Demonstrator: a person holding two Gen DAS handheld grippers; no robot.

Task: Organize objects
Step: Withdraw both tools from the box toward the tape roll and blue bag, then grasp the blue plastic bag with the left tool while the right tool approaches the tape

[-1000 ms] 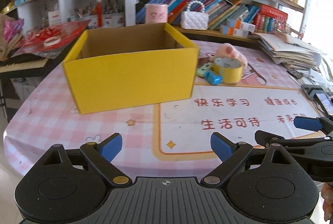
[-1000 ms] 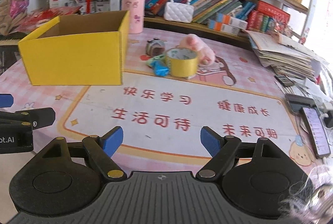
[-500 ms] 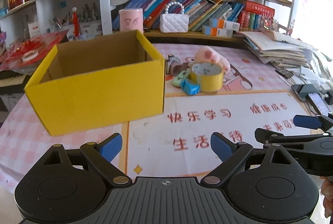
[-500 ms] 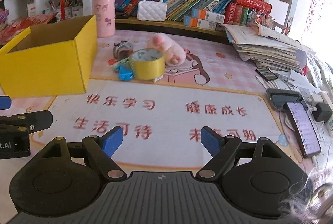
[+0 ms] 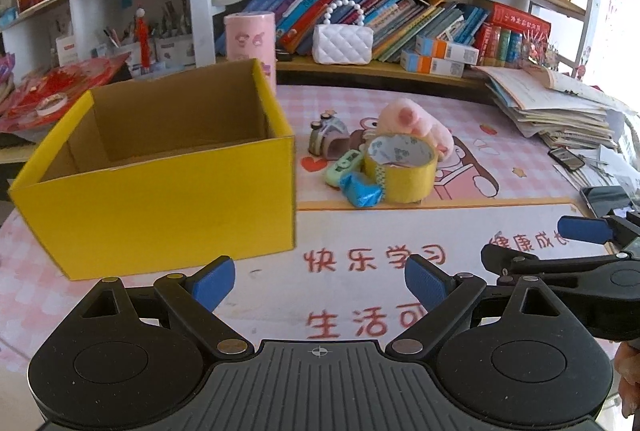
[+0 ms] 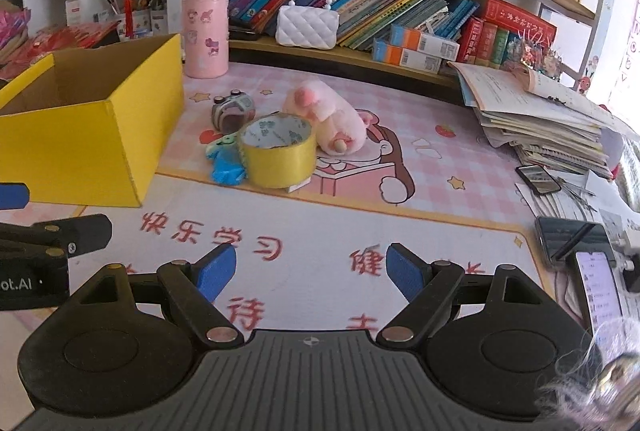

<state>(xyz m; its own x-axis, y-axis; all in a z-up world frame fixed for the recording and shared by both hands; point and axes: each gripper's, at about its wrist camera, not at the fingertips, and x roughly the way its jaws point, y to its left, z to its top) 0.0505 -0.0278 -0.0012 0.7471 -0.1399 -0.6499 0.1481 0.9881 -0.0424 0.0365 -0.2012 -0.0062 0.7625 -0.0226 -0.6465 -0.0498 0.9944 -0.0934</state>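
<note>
Box (image 5: pixel 168 207), yellow cardboard, open-topped, apparently empty: on the table (image 5: pixel 460 231), ahead and left of the left gripper (image 5: pixel 319 281), whose jaws stand wide apart on nothing.

Loose items, clustered ahead of the right gripper (image 6: pixel 307 269), jaws likewise apart and empty: tape roll (image 6: pixel 279 155), blue wrapped piece (image 6: pixel 226 171) touching it, green piece (image 6: pixel 220 143), small grey toy (image 6: pixel 233 113), pink plush (image 6: pixel 324 119).

Change: both grippers have travelled across the table; the box now sits further left in both views, the cluster nearer centre. Judged: approach under way, nothing yet boxed.

Room: bare mat between jaws and cluster. Phones (image 6: pixel 600 295) and paper stack (image 6: pixel 540 119) crowd the right edge.
</note>
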